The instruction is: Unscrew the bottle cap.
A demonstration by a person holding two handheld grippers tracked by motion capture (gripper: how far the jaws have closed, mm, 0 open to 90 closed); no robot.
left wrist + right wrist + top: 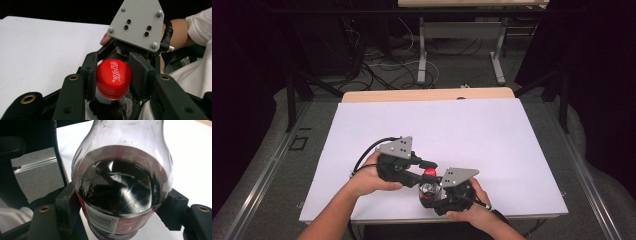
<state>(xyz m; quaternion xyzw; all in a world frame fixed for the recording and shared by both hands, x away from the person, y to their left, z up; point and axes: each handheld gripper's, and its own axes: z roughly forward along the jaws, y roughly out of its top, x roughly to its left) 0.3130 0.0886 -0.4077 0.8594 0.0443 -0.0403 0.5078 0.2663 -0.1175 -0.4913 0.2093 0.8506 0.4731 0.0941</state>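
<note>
Bottle: a clear plastic cola bottle [429, 190] stands near the front edge of the table, between the two grippers. It has dark drink inside and a red label.
Cap: the red cap [114, 77] is on top of the bottle. It has white writing on it.
Left gripper: the left gripper [115, 80] is squeezed onto the cap. One black pad [89, 75] presses on each side of the cap. In the high view the left gripper [424, 169] reaches in from the left, over the top of the bottle.
Right gripper: the right gripper [122, 212] is clamped on the fat part of the bottle [120, 182], just at the top of the red label. Its pads touch the bottle on both sides. In the high view the right gripper [432, 192] sits just right of the bottle, with a grey plate on top.
Hands: the left hand [369, 177] holds the left gripper. The right hand [472, 210] holds the right gripper close to the table's front edge.
Table: the table [492, 145] has a white top. The rest of the top is bare.
Floor: cables [387, 65] lie on the floor behind the table, near some grey metal legs.
</note>
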